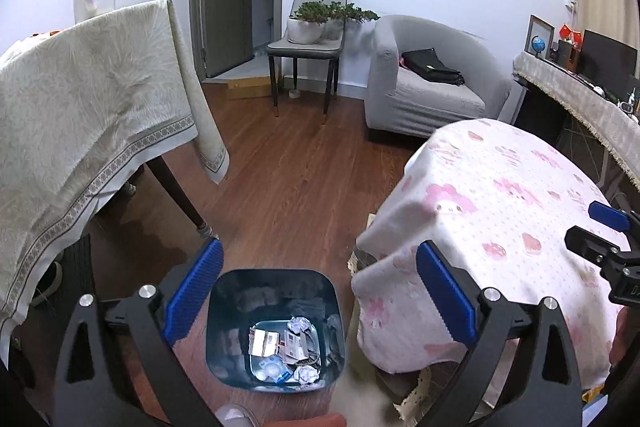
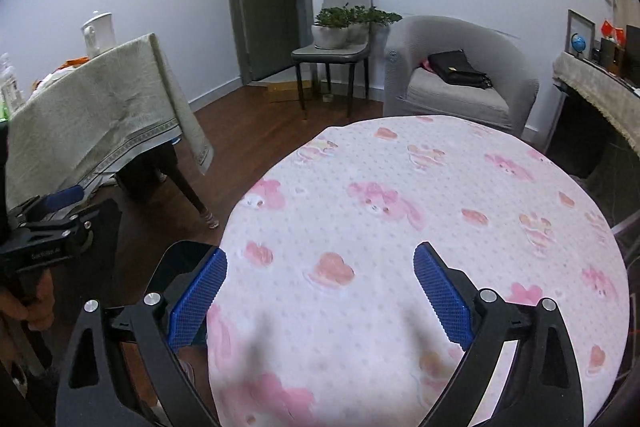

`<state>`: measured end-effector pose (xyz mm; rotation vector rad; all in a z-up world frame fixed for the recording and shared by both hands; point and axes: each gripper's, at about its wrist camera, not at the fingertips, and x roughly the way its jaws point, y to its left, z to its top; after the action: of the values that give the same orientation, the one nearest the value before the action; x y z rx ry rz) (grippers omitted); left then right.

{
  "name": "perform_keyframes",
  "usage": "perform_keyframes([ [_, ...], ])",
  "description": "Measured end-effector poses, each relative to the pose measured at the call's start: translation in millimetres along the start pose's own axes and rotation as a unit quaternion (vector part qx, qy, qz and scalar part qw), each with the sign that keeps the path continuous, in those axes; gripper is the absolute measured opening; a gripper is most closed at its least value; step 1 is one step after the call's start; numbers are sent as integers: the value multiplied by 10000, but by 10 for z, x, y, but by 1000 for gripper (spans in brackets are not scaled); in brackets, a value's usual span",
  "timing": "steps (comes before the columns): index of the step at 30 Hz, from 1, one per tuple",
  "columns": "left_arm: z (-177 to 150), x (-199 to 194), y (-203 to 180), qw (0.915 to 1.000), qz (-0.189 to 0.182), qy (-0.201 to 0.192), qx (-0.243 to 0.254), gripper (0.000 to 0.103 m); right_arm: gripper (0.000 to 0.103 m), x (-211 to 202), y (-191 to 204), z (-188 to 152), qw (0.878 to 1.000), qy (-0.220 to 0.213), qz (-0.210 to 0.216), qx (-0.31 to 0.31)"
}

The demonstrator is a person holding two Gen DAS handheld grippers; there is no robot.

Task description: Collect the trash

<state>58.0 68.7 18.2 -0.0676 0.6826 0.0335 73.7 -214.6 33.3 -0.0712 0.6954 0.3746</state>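
Note:
In the left wrist view a dark blue trash bin stands on the wooden floor, holding crumpled paper, small cartons and other scraps. My left gripper hangs open right above the bin, nothing between its blue pads. In the right wrist view my right gripper is open over the round table with the pink-patterned cloth, and it holds nothing. No trash shows on that cloth. The right gripper also appears at the right edge of the left view; the left gripper appears at the left edge of the right view.
A table under a beige cloth stands to the left, its dark leg near the bin. Behind are a grey armchair with a black bag, a chair with potted plants, and a desk at right.

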Motion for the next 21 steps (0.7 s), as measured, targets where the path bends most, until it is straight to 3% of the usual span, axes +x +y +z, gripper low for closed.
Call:
perform_keyframes([
  [21, -252, -63, -343, 9997, 7, -48, 252, 99, 95, -373, -284, -249, 10000, 9, -45, 20],
])
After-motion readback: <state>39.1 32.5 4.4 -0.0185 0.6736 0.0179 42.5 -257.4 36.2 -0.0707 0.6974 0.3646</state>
